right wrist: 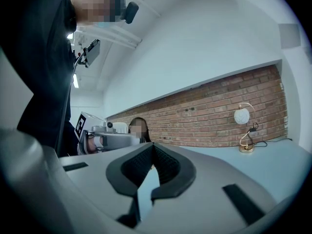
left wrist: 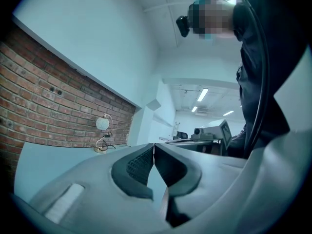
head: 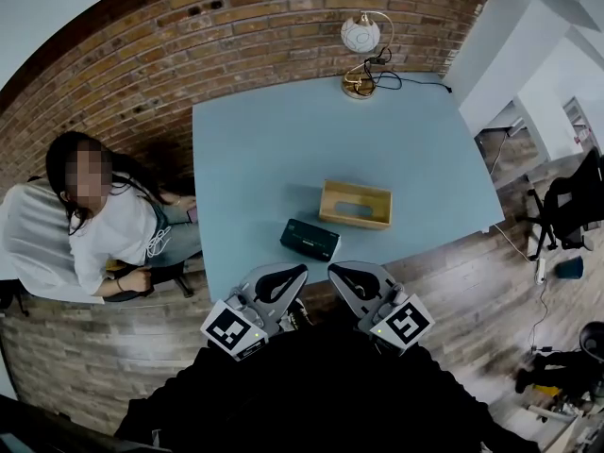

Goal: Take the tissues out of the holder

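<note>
A wooden tissue holder (head: pixel 355 204) lies on the blue table (head: pixel 274 140), right of its middle. Just in front of it and to the left lies a dark flat tissue pack (head: pixel 310 239). My left gripper (head: pixel 298 272) (left wrist: pixel 154 146) and right gripper (head: pixel 335 272) (right wrist: pixel 152 146) hover side by side at the table's near edge, short of the pack. Both point level across the table. Each has its jaws shut tip to tip with nothing between them. Neither gripper view shows the holder or the pack.
A gold lamp with a white globe (head: pixel 360 55) (left wrist: pixel 102 123) (right wrist: pixel 242 116) stands at the table's far edge by the brick wall. A person (head: pixel 113 225) sits left of the table. Office chairs (head: pixel 571 206) stand at the right.
</note>
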Available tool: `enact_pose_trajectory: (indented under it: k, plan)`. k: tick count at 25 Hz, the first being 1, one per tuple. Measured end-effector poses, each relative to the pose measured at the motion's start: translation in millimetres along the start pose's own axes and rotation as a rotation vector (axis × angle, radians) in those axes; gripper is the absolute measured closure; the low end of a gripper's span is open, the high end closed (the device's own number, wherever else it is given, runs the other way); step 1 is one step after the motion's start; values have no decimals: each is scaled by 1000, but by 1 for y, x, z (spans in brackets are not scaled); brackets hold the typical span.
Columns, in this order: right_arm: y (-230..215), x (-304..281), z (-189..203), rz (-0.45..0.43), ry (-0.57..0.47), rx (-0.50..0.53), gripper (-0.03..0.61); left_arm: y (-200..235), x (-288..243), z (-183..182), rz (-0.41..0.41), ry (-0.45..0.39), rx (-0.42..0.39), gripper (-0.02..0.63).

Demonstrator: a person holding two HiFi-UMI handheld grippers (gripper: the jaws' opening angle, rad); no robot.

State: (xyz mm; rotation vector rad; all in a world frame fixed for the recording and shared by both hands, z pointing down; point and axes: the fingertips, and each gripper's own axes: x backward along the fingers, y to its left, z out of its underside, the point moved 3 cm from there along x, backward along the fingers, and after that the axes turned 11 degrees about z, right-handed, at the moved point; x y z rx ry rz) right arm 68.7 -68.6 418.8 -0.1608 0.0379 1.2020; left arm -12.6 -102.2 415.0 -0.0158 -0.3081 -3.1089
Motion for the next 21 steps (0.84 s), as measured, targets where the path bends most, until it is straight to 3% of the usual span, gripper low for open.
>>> enact_pose_trajectory:
  k: [10,21]
  plan:
    - [-4,-4,13,6,32,2,572,7,2,8,3,12,18,604]
    - [-7,-7,12,11,37,8,572,12,1,4,13,-2,-25,604]
